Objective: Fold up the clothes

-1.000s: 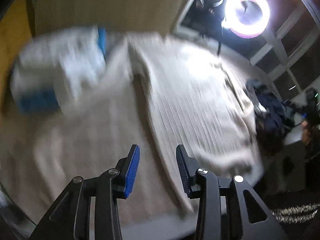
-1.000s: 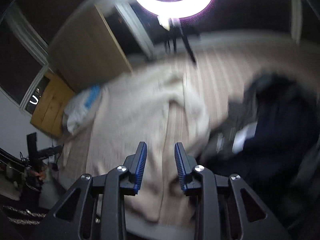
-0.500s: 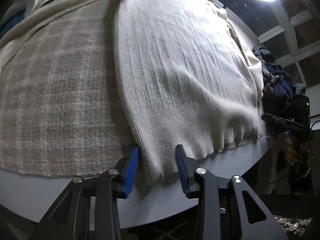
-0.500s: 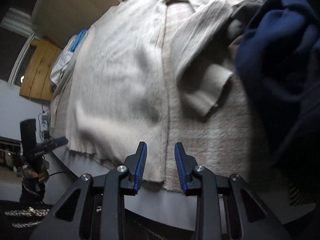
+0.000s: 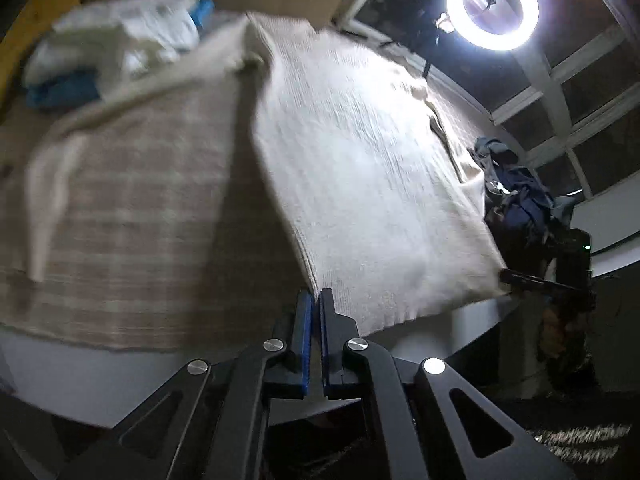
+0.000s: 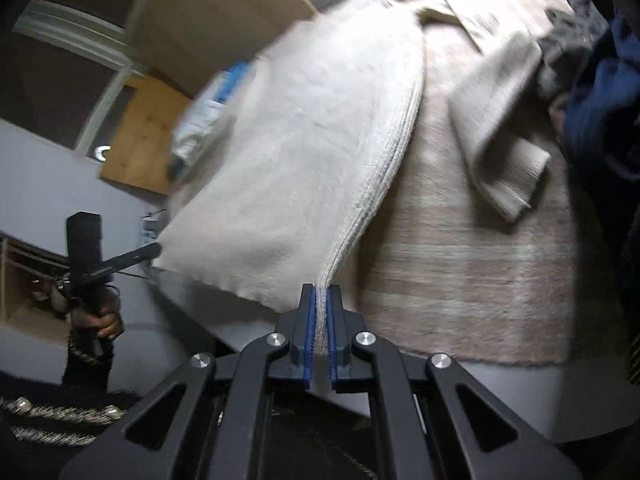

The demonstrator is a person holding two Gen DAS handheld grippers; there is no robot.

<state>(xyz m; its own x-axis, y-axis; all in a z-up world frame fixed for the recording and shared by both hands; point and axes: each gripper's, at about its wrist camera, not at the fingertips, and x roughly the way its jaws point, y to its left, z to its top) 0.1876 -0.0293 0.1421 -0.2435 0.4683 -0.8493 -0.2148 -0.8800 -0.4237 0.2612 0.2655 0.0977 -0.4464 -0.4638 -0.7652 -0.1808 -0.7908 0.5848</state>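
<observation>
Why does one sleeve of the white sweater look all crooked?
The cream sweater is being lifted by its bottom corners, but its sleeve lies bent and crumpled on the plaid blanket, cuff pointing sideways. A messy heap of dark clothes sits beside it.

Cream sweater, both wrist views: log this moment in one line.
stage: hem grasped | left gripper: shut on cream sweater corner | right gripper: shut on other corner | hem lifted off plaid blanket

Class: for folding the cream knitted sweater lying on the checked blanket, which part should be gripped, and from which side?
Grip the sweater by its two hem corners, from the table's near edge, where the hem overhangs. Both grippers already do so: left gripper and right gripper are each shut on a corner, hem stretched between them.
</observation>
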